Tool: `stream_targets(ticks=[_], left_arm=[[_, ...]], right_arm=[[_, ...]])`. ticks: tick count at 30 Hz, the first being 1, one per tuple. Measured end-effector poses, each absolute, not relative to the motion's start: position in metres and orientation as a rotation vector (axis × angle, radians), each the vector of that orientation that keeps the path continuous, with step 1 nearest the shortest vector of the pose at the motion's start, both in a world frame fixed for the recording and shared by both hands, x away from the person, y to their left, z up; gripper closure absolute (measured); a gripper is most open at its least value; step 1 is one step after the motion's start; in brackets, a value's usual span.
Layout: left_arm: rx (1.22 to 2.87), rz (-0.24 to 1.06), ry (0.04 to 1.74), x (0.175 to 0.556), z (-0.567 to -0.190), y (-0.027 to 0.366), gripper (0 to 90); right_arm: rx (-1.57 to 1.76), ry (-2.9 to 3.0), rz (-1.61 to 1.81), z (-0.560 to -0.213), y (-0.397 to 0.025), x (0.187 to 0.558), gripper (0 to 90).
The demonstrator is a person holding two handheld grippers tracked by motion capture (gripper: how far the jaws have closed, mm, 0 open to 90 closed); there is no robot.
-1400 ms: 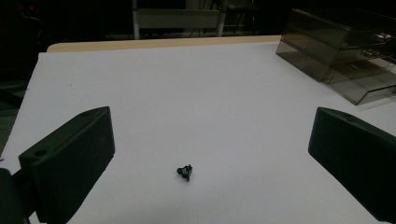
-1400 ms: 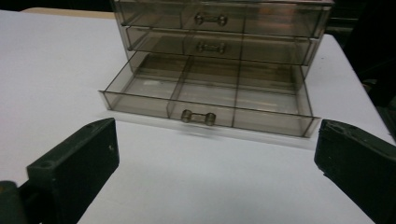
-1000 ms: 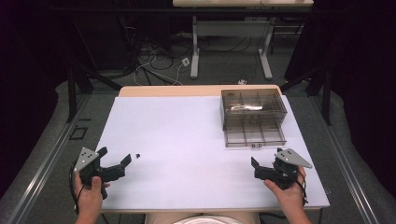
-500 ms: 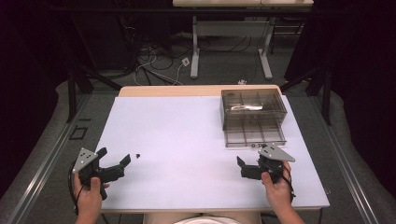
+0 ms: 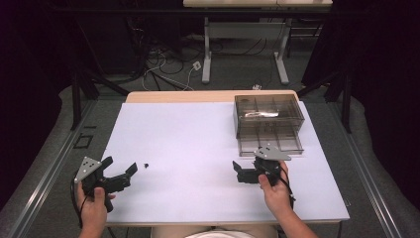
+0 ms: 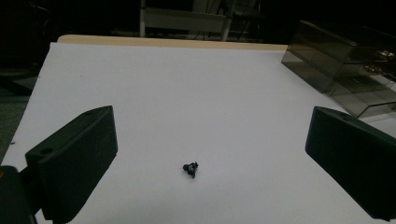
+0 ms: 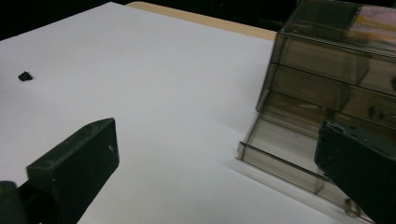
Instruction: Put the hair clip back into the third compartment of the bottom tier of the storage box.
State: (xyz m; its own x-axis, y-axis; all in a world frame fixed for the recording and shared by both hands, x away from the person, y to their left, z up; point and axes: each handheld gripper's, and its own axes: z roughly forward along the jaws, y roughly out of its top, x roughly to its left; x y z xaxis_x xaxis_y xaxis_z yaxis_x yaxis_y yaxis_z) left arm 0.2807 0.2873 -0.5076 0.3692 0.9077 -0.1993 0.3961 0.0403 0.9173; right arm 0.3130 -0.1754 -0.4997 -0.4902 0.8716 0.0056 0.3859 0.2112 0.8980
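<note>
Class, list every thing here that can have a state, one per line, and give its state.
Left gripper: open, holding nothing.
Right gripper: open, holding nothing.
Drawer box: upright on the table, bottom drawer pulled out.
Small black object: lying loose on the table, ungripped.

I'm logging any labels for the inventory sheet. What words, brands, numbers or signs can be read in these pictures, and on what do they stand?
No readable text anywhere.
Smoky clear plastic drawer box: no label; a pale glare on its top, no lettering.
Small black object on the white table: too small to show any marking.
Left black tongs and right black tongs: no brand or number visible.
</note>
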Motion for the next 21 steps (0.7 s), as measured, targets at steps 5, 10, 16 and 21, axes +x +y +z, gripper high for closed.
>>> stream_targets(ticks=[5, 10, 16, 21], left_arm=[[1.546, 0.599, 1.215, 0.28, -0.507, 0.288, 2.3], [1.536, 0.602, 1.224, 0.28, -0.507, 0.29, 2.3], [1.536, 0.606, 1.225, 0.281, -0.507, 0.291, 2.3], [1.538, 0.604, 1.225, 0.28, -0.507, 0.291, 2.3]], right_arm=[[1.141, 2.021, 1.24, -0.5, -0.157, 0.321, 0.0], [1.149, 2.064, 1.267, -0.501, -0.139, 0.332, 0.0], [1.109, 2.116, 1.251, -0.5, -0.117, 0.341, 0.0], [1.08, 2.144, 1.236, -0.5, -0.099, 0.346, 0.0]])
